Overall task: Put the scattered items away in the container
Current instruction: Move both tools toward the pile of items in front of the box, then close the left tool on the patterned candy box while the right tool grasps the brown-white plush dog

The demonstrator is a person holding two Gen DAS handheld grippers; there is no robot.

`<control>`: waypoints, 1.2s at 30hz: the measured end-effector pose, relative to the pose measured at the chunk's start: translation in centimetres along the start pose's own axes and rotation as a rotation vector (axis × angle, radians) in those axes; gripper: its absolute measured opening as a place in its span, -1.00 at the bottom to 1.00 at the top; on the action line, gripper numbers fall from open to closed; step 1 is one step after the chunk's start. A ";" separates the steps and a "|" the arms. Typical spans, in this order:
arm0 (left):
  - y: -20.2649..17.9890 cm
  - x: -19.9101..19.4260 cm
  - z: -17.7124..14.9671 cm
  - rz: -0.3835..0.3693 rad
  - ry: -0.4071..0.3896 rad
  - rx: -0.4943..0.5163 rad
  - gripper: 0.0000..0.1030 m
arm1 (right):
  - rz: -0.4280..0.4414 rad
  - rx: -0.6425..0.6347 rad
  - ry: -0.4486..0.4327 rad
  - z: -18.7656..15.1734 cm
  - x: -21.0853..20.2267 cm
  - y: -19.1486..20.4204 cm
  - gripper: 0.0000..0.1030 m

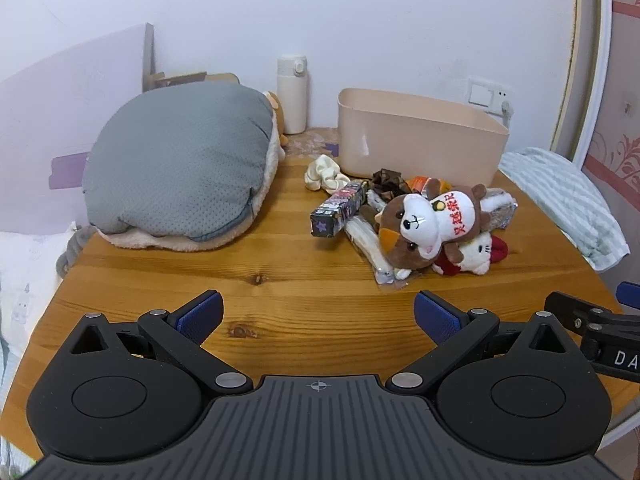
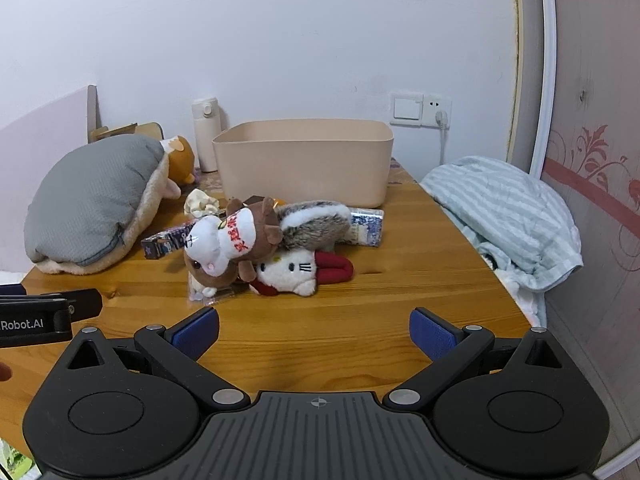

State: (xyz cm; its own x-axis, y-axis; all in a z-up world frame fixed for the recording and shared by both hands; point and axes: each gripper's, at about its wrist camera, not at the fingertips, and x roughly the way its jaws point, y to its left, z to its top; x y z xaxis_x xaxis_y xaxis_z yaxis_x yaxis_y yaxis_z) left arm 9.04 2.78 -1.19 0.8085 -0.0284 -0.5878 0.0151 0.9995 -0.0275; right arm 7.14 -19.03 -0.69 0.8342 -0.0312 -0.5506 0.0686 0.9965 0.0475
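Note:
A beige plastic bin point(image 1: 416, 136) point(image 2: 304, 160) stands at the back of the wooden table point(image 1: 280, 280) point(image 2: 360, 320). In front of it lies a pile: a brown-and-white plush dog point(image 1: 432, 220) point(image 2: 228, 240), a white kitty plush with red point(image 1: 476, 256) point(image 2: 292, 276), a grey furry plush point(image 2: 316, 224), a dark patterned box point(image 1: 340, 210) point(image 2: 168, 240), a cream scrunchie point(image 1: 324, 174) point(image 2: 200, 202) and flat packets point(image 1: 368, 240). My left gripper point(image 1: 318, 316) is open and empty, short of the pile. My right gripper point(image 2: 314, 332) is open and empty, also short of it.
A large grey cushion plush point(image 1: 176, 164) point(image 2: 92, 200) fills the table's left. A cream bottle point(image 1: 292, 94) point(image 2: 206, 140) stands at the back by the wall. A striped blue-green cloth point(image 1: 568, 208) point(image 2: 508, 216) lies off the right edge. A wall socket point(image 2: 420, 110) is behind the bin.

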 end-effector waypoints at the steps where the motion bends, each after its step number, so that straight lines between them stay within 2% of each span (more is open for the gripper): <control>1: 0.1 0.3 0.1 -0.003 0.003 0.001 1.00 | 0.005 0.010 0.002 0.1 0.3 0.0 0.96; 13: 1.0 4.3 2.4 -0.006 0.007 0.029 1.00 | 0.079 0.092 0.008 1.9 3.6 0.7 0.66; 22: 1.3 8.0 4.6 -0.006 0.005 0.076 1.00 | 0.203 0.355 0.078 3.2 6.9 -0.2 0.42; 29: 1.0 11.4 5.8 -0.049 0.011 0.126 1.00 | 0.191 0.493 0.104 4.6 9.3 -0.1 0.31; 36: 1.3 14.2 6.6 -0.080 0.015 0.136 1.00 | 0.220 0.567 0.196 5.5 12.3 0.8 0.16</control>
State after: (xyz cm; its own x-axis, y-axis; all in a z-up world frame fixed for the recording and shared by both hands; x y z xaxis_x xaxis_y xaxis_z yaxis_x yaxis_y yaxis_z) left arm 24.40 3.71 -4.21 0.7925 -0.1071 -0.6005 0.1596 0.9866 0.0347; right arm 20.46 -19.02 -2.88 0.7499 0.2378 -0.6174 0.2307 0.7806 0.5808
